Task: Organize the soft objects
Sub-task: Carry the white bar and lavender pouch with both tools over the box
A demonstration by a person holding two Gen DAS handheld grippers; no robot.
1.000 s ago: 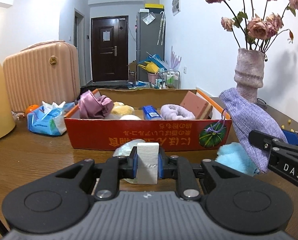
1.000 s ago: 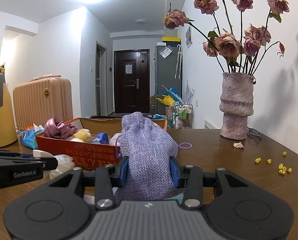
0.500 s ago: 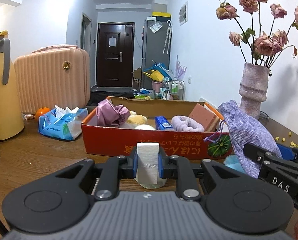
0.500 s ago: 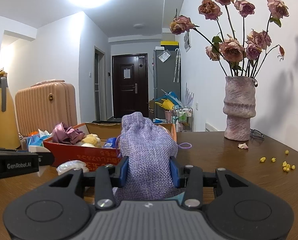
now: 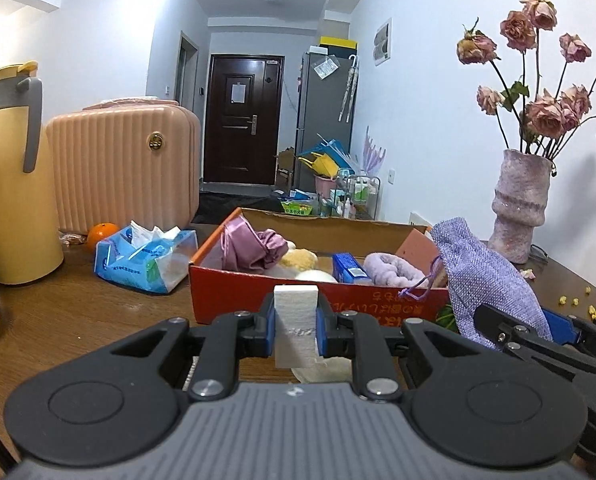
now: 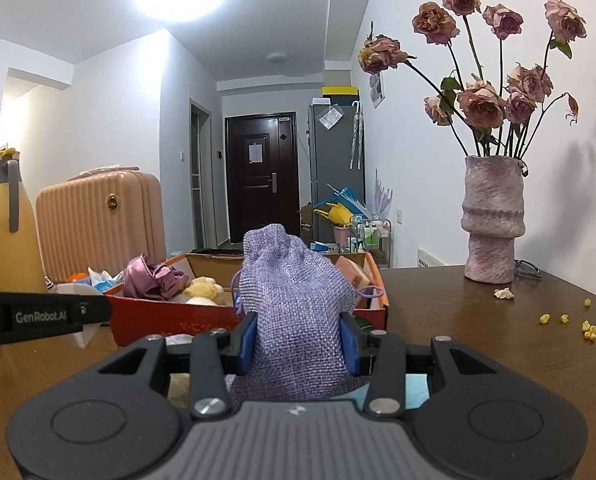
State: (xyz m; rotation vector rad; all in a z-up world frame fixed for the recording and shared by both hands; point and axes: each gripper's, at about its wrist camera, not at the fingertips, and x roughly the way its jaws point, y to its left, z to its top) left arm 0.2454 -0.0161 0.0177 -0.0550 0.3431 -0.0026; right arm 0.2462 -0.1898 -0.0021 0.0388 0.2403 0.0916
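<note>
A: Left gripper [image 5: 296, 330] is clamped on that white foam block [image 5: 296, 320], held upright between the blue pads. The right gripper [image 6: 298, 344] is squeezed around the lower half of the purple pouch [image 6: 294, 300], with the tied neck sticking up.

B: Both off the bench [image 6: 477, 340]?

A: Looks so. Each hangs just short of the box [image 5: 317, 300], on its near side. The block is in front of the red wall, and the pouch is by the right corner.

B: What's in the box already?

A: A crumpled pink satin cloth [image 5: 250, 248] at the left, a yellowish plush [image 5: 299, 258] beside it, something pale and round in front of that, a blue packet [image 5: 347, 268], a rolled lilac towel [image 5: 391, 272], and a pinkish sponge leaning on the right wall. So I'd say a good share is sorted.

B: And left to do?

A: These two need to go in, for a start. There's also something pale lying on the bench under the left gripper, and a bit of light blue under the right one; I can't tell what either is. The tissue pack [image 5: 146, 260] and orange [image 5: 102, 236] sit left of the box. Whether they count, I couldn't say.

B: Room inside?

A: I'd guess a gap toward the front middle, though it's tight.
</note>
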